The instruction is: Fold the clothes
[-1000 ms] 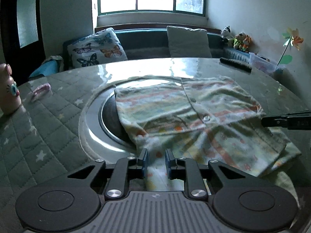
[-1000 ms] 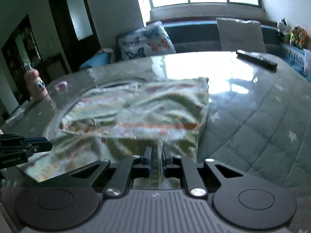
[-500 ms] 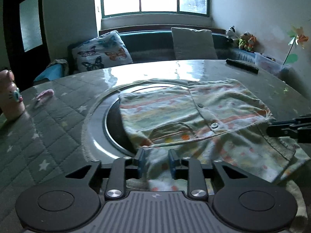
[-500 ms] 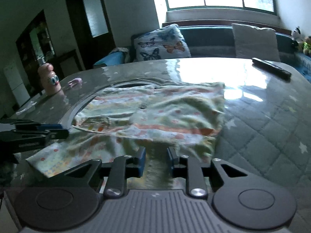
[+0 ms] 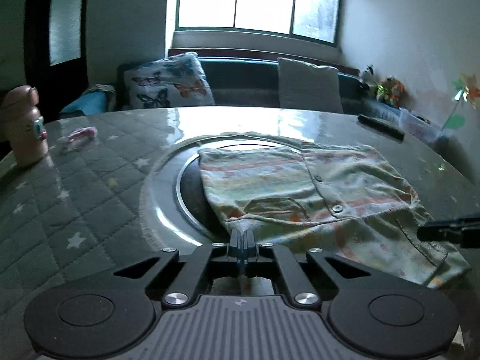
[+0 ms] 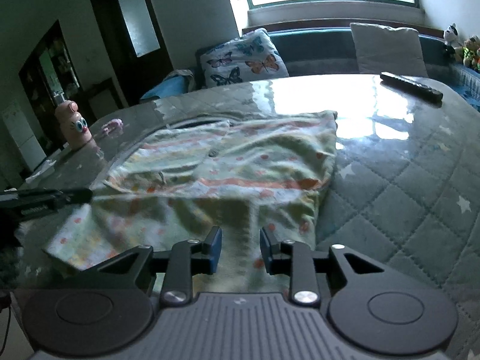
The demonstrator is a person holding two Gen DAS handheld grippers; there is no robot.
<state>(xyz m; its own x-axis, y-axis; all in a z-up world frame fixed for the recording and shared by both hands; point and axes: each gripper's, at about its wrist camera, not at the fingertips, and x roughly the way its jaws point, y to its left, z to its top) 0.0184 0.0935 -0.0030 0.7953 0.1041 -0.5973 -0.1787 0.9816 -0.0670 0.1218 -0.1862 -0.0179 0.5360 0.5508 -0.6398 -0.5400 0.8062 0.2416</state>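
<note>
Room: window, cushioned sofa behind.
Bench (image 5: 90,198): quilted, glossy cover.
Shirt (image 5: 300,180): spread before both tongs.
Left tongs (image 5: 241,235): clamped on shirt hem.
Right tongs (image 6: 240,240): apart, over shirt.

Bright window (image 5: 258,3) above a cushioned bench (image 5: 240,87) — dark door (image 6: 135,27) left.

Pouring in from the blown-out, multi-pane white window (image 5: 258,0) at the back, leaving the rest of the room dim and bluish-green. Bouncing as hard glare off the glossy clear cover over the quilted grey-green tabletop (image 6: 369,105). Smearing with motion blur across the pale striped and dotted cotton garment (image 6: 228,168) in the right wrist view, staying sharper in the left. Bending straight lines at the fisheye edges, darkening into black vignetted corners.
</note>
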